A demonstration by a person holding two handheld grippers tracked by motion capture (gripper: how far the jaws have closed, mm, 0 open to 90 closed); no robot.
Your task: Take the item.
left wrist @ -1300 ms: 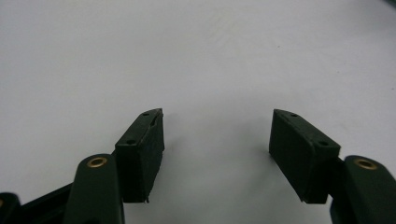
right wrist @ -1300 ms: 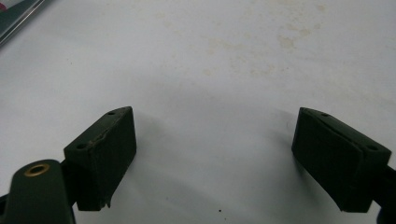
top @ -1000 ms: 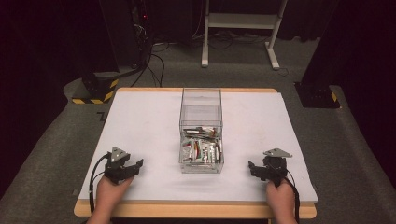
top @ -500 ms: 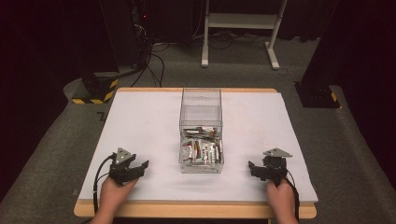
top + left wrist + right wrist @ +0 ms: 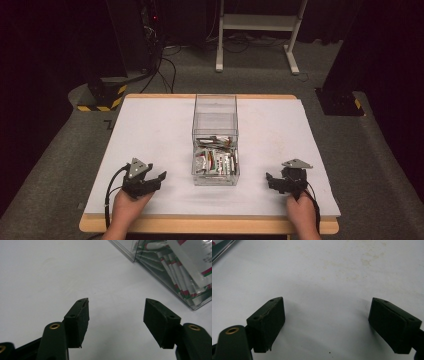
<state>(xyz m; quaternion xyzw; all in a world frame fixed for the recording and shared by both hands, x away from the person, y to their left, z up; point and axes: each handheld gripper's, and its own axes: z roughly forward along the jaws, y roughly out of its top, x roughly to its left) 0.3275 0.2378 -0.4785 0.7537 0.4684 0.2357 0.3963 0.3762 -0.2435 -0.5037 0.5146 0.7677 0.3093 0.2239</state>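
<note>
Fingers [image 5: 77,322] of my left gripper [image 5: 155,179] are spread wide with nothing between them, and those of my right gripper [image 5: 272,181] gape just as wide over bare white table [image 5: 150,130]; neither holds anything. Both grippers sit low near the front edge, one on each side of the clear box [image 5: 215,142], which stands in the middle of the table, open at the top and tall. Its near end holds a stack of packets [image 5: 215,162], white with red and green stripes, lying flat and overlapped; in the left gripper view I see them pressed against the near wall [image 5: 175,277]. I judge the step in hand to be reaching in for one packet. The left gripper is angled toward the box already, so I would lead with it. To do it well I would lift clear of the rim first, then come down from above, since the walls bar any sideways approach. I would aim for a packet edge that stands proud of the pile, slide one finger under it and close gently, so that I pinch a single packet and not a bunch. The box looks light and may shift or tip if I knock its wall, so I would keep the right gripper near, ready to steady it from the outside.
</note>
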